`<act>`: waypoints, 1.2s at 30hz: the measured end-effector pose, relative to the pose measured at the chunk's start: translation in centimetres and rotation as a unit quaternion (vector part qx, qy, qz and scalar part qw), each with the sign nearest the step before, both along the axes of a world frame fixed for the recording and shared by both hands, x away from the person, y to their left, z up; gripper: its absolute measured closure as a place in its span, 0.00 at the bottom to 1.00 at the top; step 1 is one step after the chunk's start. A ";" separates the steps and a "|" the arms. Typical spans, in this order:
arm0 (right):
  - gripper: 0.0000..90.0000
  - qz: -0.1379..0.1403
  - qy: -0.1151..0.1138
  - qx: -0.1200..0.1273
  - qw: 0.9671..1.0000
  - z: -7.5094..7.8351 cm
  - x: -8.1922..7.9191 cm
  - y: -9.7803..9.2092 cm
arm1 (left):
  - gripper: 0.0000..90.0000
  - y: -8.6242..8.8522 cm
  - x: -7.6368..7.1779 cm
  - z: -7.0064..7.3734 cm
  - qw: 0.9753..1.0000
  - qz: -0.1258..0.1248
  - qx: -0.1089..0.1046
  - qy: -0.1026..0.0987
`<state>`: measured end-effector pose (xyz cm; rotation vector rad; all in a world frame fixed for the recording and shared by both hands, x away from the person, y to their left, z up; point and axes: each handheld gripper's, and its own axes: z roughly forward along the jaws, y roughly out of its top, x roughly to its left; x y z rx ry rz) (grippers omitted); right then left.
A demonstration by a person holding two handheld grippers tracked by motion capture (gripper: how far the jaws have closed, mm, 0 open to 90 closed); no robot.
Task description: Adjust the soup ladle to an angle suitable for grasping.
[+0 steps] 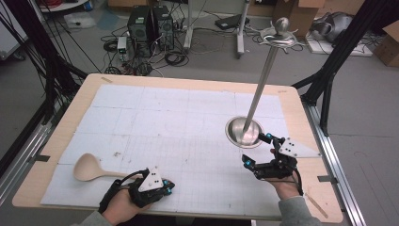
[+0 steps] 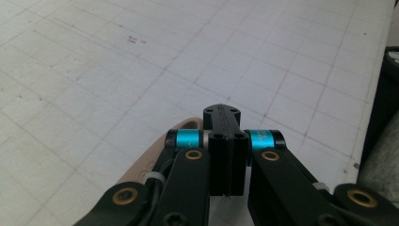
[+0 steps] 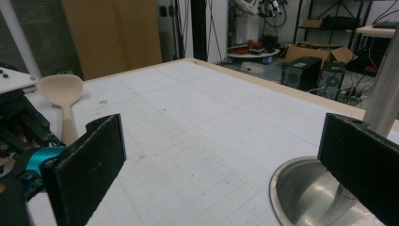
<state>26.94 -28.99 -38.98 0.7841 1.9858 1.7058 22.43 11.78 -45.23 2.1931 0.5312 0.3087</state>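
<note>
A beige wooden spoon [image 1: 88, 167] lies on the white grid mat [image 1: 179, 122] at the front left, its handle pointing right. Just past the handle's end, a hand holds my left gripper [image 1: 170, 185], and its jaws are pressed together with nothing between them [image 2: 225, 141]. The spoon's handle [image 2: 153, 162] shows under its left finger. My right gripper [image 1: 254, 149] stands open at the front right, beside the round base [image 1: 243, 132] of a tall metal stand [image 1: 262, 80]. The right gripper view has the base [image 3: 306, 197] by the right pad [image 3: 362, 160] and the spoon [image 3: 60, 89] far left.
The stand's pole leans up to a knob with hooks [image 1: 281, 35]. A thin wooden stick [image 1: 316, 205] lies on the bare table edge at the front right. Computers, cables and boxes sit on the floor beyond the table.
</note>
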 end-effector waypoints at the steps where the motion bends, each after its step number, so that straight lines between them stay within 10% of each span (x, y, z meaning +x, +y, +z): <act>1: 0.00 0.000 0.000 0.000 1.000 0.0 0.0 0.0 | 1.00 0.0 0.1 0.0 1.000 0.003 -0.002 -0.001; 36: 0.00 0.000 0.000 -0.001 1.000 0.0 0.1 0.1 | 1.00 0.2 4.5 -0.1 0.998 0.060 -0.001 -0.012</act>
